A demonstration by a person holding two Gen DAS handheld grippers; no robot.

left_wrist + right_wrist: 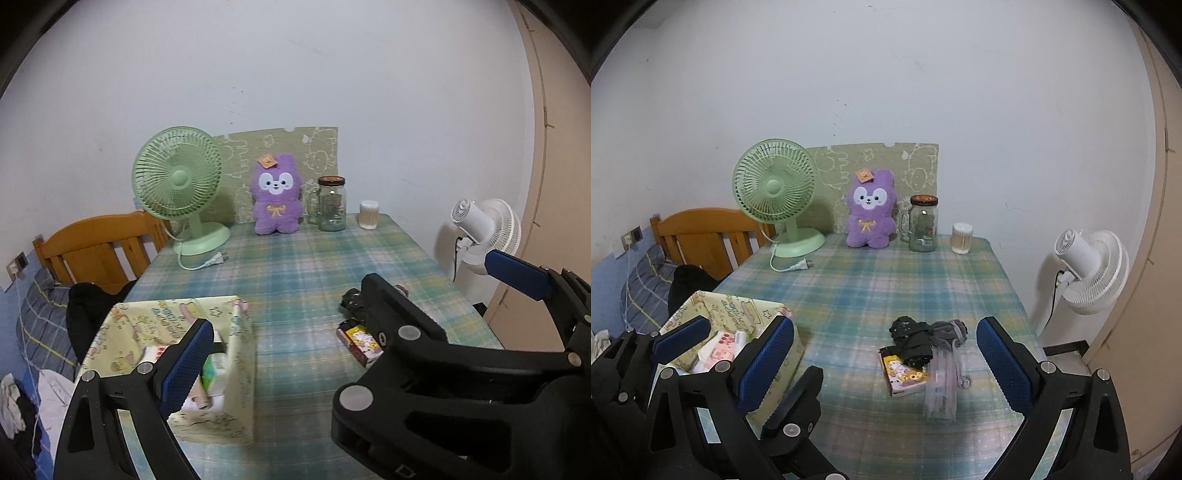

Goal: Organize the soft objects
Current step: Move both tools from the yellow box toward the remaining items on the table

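Observation:
A yellow printed box point(236, 354) stands at the table's near left with small packets inside; it also shows in the right wrist view point(738, 314). A black bundle of cloth point(910, 341), grey socks point(949, 332), a pale pink mask point(942, 384) and a small yellow printed packet point(905, 374) lie at the near right of the table. A purple plush point(870, 210) sits at the far edge. My left gripper point(354, 317) is open and empty beside the box. My right gripper point(886, 365) is open and empty, just short of the cloth pile.
A green desk fan point(775, 195) with a loose plug, a glass jar point(923, 225) and a tub of cotton swabs point(961, 238) stand at the back of the plaid tablecloth point(871, 288). A white floor fan point(1089, 269) is at the right, a wooden bed frame point(701, 236) at the left.

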